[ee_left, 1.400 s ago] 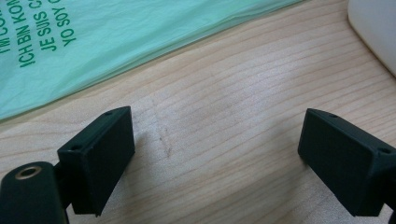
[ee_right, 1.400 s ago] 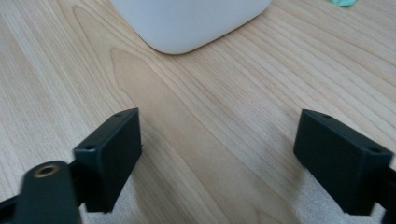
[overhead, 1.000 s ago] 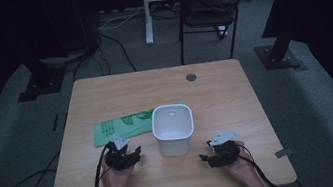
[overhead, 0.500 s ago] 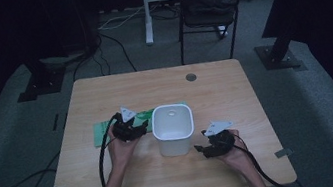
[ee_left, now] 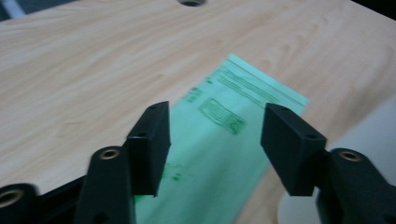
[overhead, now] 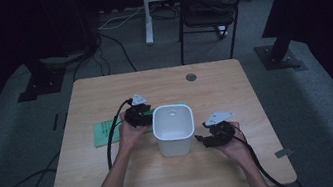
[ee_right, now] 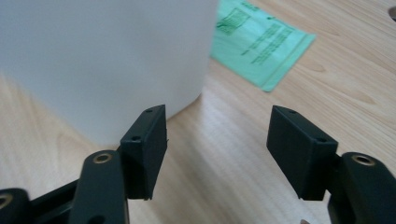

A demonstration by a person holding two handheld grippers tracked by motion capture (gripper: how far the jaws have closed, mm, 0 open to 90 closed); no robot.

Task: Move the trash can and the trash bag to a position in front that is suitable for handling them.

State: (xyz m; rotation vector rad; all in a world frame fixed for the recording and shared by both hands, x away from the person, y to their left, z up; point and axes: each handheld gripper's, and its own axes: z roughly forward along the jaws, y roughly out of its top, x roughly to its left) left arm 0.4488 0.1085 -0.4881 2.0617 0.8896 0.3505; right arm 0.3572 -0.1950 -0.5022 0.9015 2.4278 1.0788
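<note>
Dim room, wooden table (overhead: 235, 92), chair (overhead: 205, 1) behind it. My left gripper (overhead: 138, 115) hangs over the green bag (ee_left: 219, 140), jaws apart and just narrowed a bit, nothing pinched between them. My right gripper (overhead: 216, 136) sits just right of the white bin (overhead: 173, 129), jaws spread, just eased in slightly, holding nothing. The bin stands upright mid-table between my hands. The bag lies flat on the table left of the bin, one end running behind it.
</note>
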